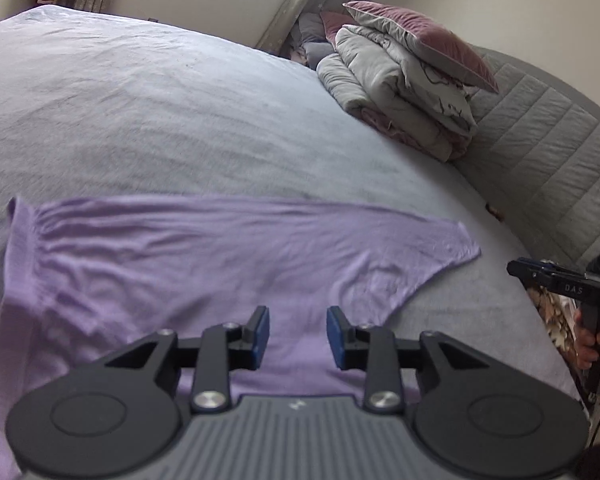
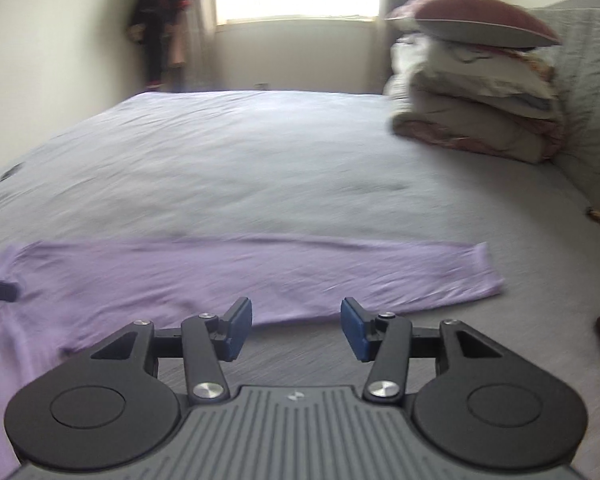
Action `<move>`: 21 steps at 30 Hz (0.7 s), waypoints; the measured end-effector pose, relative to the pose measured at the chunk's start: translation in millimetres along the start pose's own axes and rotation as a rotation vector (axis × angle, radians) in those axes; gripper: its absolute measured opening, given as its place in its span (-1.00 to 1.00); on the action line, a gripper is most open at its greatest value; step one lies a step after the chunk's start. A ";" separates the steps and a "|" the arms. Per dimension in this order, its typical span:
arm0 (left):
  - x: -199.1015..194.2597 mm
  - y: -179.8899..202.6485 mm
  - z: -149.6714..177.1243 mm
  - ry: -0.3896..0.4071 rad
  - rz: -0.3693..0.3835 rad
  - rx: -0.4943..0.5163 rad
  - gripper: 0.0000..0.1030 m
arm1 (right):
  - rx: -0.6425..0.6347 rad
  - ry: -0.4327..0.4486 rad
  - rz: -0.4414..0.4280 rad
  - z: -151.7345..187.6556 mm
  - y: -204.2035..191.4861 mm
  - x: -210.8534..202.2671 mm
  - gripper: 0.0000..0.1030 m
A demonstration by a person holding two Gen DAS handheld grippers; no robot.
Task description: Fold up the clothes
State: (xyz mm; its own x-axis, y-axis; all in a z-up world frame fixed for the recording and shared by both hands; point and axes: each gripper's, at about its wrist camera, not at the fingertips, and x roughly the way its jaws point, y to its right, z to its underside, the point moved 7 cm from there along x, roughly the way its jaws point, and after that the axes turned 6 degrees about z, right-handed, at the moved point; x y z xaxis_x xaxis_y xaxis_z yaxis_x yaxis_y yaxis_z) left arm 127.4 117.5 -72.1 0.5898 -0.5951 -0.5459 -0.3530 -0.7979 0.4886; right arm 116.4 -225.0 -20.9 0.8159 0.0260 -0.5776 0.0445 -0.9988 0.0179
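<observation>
One lilac garment [image 1: 188, 264] lies flat on the near part of the bed [image 1: 148, 120], a sleeve reaching right. The left gripper [image 1: 298, 336] hangs over its near edge, jaws parted and empty; the right gripper [image 2: 296, 328] sits just off the sleeve's near edge, jaws likewise released (nothing between them). Beyond, the sheet lies bare to the far edge. One stack of folded bedding [image 1: 400, 92], topped by one mauve pillow [image 1: 424, 40], sits far right against the quilted headboard [image 1: 540, 152].
</observation>
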 end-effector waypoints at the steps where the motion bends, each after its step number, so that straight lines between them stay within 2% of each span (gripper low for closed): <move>1: -3.3 3.1 7.5 -0.004 0.008 -0.003 -0.37 | 0.000 -0.007 -0.031 6.9 -11.7 -1.9 0.02; 4: -8.7 16.8 29.9 -0.012 0.112 -0.048 -0.37 | 0.018 -0.035 -0.130 27.2 -45.4 -3.9 0.02; 6: -9.8 27.2 44.9 -0.018 0.155 -0.035 -0.38 | 0.051 -0.066 -0.207 37.8 -63.7 -0.9 0.02; 10: -15.0 45.0 75.8 -0.070 0.163 0.094 -0.38 | 0.105 -0.143 -0.340 45.7 -99.7 6.3 0.02; 14: -21.5 52.3 102.2 -0.123 0.169 0.179 -0.38 | 0.158 -0.150 -0.416 40.9 -123.8 13.7 -0.03; 17: -26.0 51.4 120.9 -0.164 0.156 0.225 -0.38 | 0.201 -0.169 -0.449 39.4 -136.0 23.6 -0.13; 21: -34.5 48.8 132.6 -0.162 0.160 0.230 -0.38 | 0.211 -0.212 -0.457 46.0 -145.7 38.0 -0.21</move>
State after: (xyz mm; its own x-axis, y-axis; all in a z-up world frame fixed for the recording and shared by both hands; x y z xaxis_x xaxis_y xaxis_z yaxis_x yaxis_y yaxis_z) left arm -6.5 86.4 -119.7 0.3966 -0.7077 -0.5847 -0.5975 -0.6826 0.4208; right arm 114.4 -80.4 -83.0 0.6056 0.4722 -0.6406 0.2328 -0.8749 -0.4247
